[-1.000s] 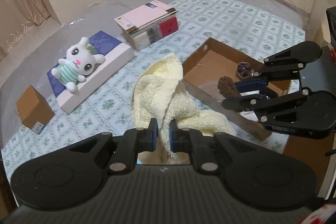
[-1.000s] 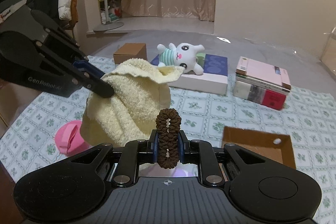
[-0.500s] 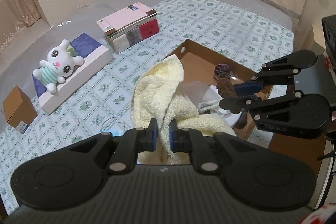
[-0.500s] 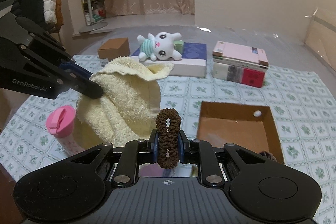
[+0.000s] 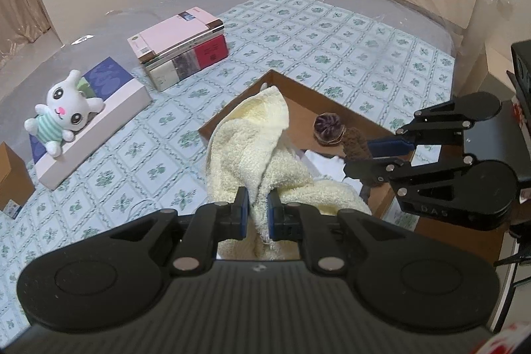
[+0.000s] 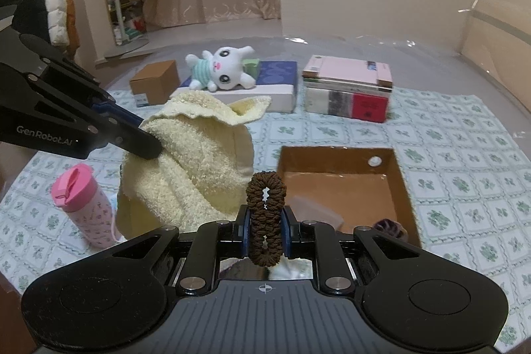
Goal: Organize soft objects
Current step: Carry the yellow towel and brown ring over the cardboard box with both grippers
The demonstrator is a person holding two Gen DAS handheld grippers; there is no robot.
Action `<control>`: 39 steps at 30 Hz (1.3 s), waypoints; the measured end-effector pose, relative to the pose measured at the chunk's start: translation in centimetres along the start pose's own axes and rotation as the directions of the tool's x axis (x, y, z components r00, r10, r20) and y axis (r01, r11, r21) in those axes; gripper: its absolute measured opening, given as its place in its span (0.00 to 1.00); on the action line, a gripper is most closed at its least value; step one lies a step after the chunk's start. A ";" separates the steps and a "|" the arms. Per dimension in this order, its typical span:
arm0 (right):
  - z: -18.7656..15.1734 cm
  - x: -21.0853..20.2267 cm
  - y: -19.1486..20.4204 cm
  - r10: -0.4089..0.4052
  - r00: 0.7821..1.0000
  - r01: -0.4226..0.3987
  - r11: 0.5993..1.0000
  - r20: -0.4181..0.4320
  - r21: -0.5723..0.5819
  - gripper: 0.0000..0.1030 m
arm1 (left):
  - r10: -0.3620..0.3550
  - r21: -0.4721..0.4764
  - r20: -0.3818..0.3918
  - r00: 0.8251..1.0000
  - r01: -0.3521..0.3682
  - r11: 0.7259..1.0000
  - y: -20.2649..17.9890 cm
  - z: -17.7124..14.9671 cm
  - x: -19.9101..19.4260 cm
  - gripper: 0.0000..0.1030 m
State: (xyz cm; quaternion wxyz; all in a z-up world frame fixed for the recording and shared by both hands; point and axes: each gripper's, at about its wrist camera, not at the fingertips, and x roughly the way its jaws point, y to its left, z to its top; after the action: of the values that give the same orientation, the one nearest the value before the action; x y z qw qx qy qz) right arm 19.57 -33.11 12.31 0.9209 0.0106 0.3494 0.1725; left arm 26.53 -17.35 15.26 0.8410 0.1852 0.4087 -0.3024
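Bed [image 5: 332, 22]: both grippers angled down, clamped.

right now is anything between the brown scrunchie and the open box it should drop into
Nothing visible blocks it. The right tongs hold the brown scrunchie over the near edge of the box, whose middle floor is bare. The towel hangs in the left tongs at the box's left side, and a purple scrunchie lies inside.

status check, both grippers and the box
Left gripper shut on yellow towel. Right gripper shut on brown scrunchie. Cardboard box open, purple scrunchie already inside. Nothing blocking the box.
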 end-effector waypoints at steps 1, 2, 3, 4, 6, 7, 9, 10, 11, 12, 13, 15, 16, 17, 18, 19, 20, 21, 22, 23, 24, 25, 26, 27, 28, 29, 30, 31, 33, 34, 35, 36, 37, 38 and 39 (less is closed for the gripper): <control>-0.1 -0.1 -0.5 -0.006 1.000 0.006 1.000 0.001 0.006 0.18 | -0.004 -0.005 0.000 1.000 0.004 1.000 -0.2 0.2 0.3 0.09; -0.2 -0.1 -0.9 -0.011 1.000 0.011 1.000 0.001 0.010 0.18 | -0.007 -0.009 -0.001 1.000 0.007 1.000 -0.5 0.5 0.6 0.09; -0.3 -0.1 -1.4 -0.020 1.000 0.020 1.000 0.002 0.014 0.18 | -0.010 -0.012 -0.001 1.000 0.009 1.000 -0.7 0.8 0.9 0.09; -0.4 -0.2 -1.9 -0.027 1.000 0.027 0.999 0.002 0.018 0.18 | -0.011 -0.014 -0.001 1.000 0.011 1.000 -0.9 1.0 1.2 0.09; -0.6 -0.2 -2.9 -0.042 0.999 0.042 0.999 0.000 0.027 0.18 | -0.016 -0.020 0.000 1.000 0.016 1.000 -1.3 1.5 1.9 0.09; -0.7 -0.3 -3.3 -0.048 0.999 0.048 0.998 0.000 0.032 0.18 | -0.019 -0.023 0.000 1.000 0.019 1.000 -1.6 1.8 2.3 0.09; -0.8 -0.4 -4.1 -0.062 0.998 0.062 0.997 -0.001 0.037 0.18 | -0.025 -0.031 0.000 1.000 0.025 0.999 -2.0 2.3 2.9 0.09; -0.9 -0.5 -4.6 -0.071 0.998 0.071 0.997 -0.002 0.039 0.18 | -0.030 -0.036 0.001 1.000 0.030 0.999 -2.2 2.6 3.3 0.09; -1.0 -0.5 -4.9 -0.080 0.997 0.080 0.996 -0.002 0.038 0.18 | -0.033 -0.041 0.003 0.999 0.033 0.999 -2.4 2.8 3.5 0.09; -1.1 -0.6 -5.3 -0.096 0.995 0.096 0.995 -0.001 0.034 0.18 | -0.034 -0.049 0.005 0.999 0.034 0.998 -2.5 3.1 3.9 0.09; -1.2 -0.6 -5.6 -0.113 0.994 0.113 0.993 -0.002 0.027 0.18 | -0.035 -0.058 0.008 0.999 0.036 0.998 -2.6 3.4 4.2 0.09; -1.3 -0.5 -6.3 -0.138 0.990 0.138 0.990 -0.003 0.021 0.18 | -0.042 -0.082 0.015 0.999 0.043 0.996 -2.7 4.1 5.0 0.09; -1.4 -0.4 -6.8 -0.144 0.990 0.144 0.989 -0.004 0.025 0.18 | -0.047 -0.094 0.018 0.999 0.048 0.994 -2.7 4.4 5.4 0.09; -1.5 -0.3 -7.2 -0.149 0.989 0.149 0.988 -0.006 0.032 0.18 | -0.052 -0.108 0.022 0.998 0.054 0.993 -2.7 4.8 5.8 0.09; -1.5 -0.1 -7.7 -0.155 0.988 0.155 0.987 -0.007 0.038 0.18 | -0.056 -0.121 0.024 0.998 0.059 0.991 -2.7 5.1 6.3 0.09; -1.5 0.1 -8.2 -0.162 0.987 0.162 0.986 -0.008 0.042 0.18 | -0.060 -0.134 0.026 0.998 0.063 0.989 -2.7 5.3 6.8 0.09; -1.6 0.3 -8.5 -0.167 0.986 0.167 0.985 -0.010 0.045 0.18 | -0.064 -0.150 0.027 0.998 0.068 0.986 -2.6 5.5 7.4 0.09; -1.6 0.5 -8.8 -0.171 0.985 0.171 0.984 -0.013 0.048 0.18 | -0.067 -0.165 0.028 0.997 0.070 0.984 -2.5 5.7 8.0 0.09; -1.7 0.9 -9.1 -0.173 0.985 0.174 0.983 -0.017 0.051 0.18 | -0.069 -0.181 0.027 0.997 0.073 0.981 -2.3 5.8 8.6 0.09; -1.7 1.2 -9.3 -0.176 0.984 0.177 0.983 -0.021 0.053 0.18 | -0.071 -0.197 0.027 0.997 0.075 0.978 -2.1 6.0 9.3 0.09; -1.7 1.6 -9.6 -0.178 0.984 0.179 0.982 -0.025 0.055 0.18 | -0.070 -0.211 0.027 0.997 0.074 0.975 -2.0 6.1 9.9 0.09; -1.7 2.0 -9.8 -0.180 0.983 0.181 0.982 -0.028 0.057 0.18 | -0.067 -0.227 0.029 0.997 0.071 0.971 -1.7 6.2 10.6 0.09; -1.7 2.4 -10.1 -0.181 0.983 0.183 0.981 -0.032 0.060 0.18 | -0.065 -0.242 0.031 0.997 0.070 0.968 -1.4 6.3 11.1 0.09; -1.6 2.9 -10.3 -0.182 0.983 0.184 0.981 -0.037 0.062 0.18 | -0.062 -0.257 0.033 0.998 0.068 0.964 -1.2 6.3 11.7 0.09; -1.6 3.4 -10.5 -0.183 0.982 0.185 0.981 -0.040 0.063 0.18 | -0.059 -0.271 0.034 0.998 0.066 0.960 -0.9 6.3 12.3 0.09; -1.6 3.9 -10.8 -0.183 0.982 0.186 0.980 -0.044 0.065 0.18 | -0.058 -0.287 0.033 0.998 0.065 0.956 -0.6 6.2 13.0 0.09; -1.5 4.4 -11.0 -0.183 0.982 0.186 0.980 -0.047 0.068 0.18 | -0.058 -0.300 0.033 0.998 0.065 0.952 -0.3 6.2 13.5 0.09; -1.5 4.9 -11.2 -0.182 0.982 0.185 0.980 -0.049 0.070 0.18 | -0.058 -0.312 0.033 0.998 0.065 0.948 -0.1 6.1 14.1 0.09; -1.4 6.0 -11.6 -0.180 0.982 0.184 0.980 -0.050 0.076 0.18 | -0.059 -0.333 0.035 0.998 0.067 0.941 0.4 6.0 15.1 0.09; -1.3 6.6 -11.8 -0.178 0.983 0.182 0.980 -0.052 0.077 0.18 | -0.061 -0.344 0.034 0.998 0.069 0.937 0.6 6.0 15.7 0.09; -1.2 7.2 -12.0 -0.177 0.983 0.181 0.981 -0.056 0.077 0.18 | -0.061 -0.354 0.034 0.998 0.070 0.933 0.8 5.9 16.2 0.09; -1.0 7.8 -12.2 -0.175 0.983 0.179 0.981 -0.059 0.078 0.18 | -0.063 -0.361 0.034 0.997 0.071 0.930 1.0 5.9 16.7 0.09; -0.9 8.4 -12.3 -0.173 0.983 0.177 0.981 -0.063 0.077 0.18 | -0.063 -0.367 0.033 0.997 0.071 0.928 1.1 5.8 17.2 0.09; -0.8 8.9 -12.5 -0.172 0.983 0.177 0.981 -0.066 0.075 0.18 | -0.061 -0.373 0.033 0.998 0.069 0.925 1.3 5.7 17.7 0.09; -0.7 9.4 -12.7 -0.174 0.982 0.179 0.981 -0.070 0.072 0.18 | -0.060 -0.378 0.034 0.998 0.069 0.923 1.4 5.7 18.1 0.09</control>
State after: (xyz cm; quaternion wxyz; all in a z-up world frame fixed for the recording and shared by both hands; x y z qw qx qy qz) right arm 29.60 -42.01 3.96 0.9199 0.0103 0.3844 0.0767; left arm 39.44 -25.93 4.26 0.8549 0.0024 0.4561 -0.2472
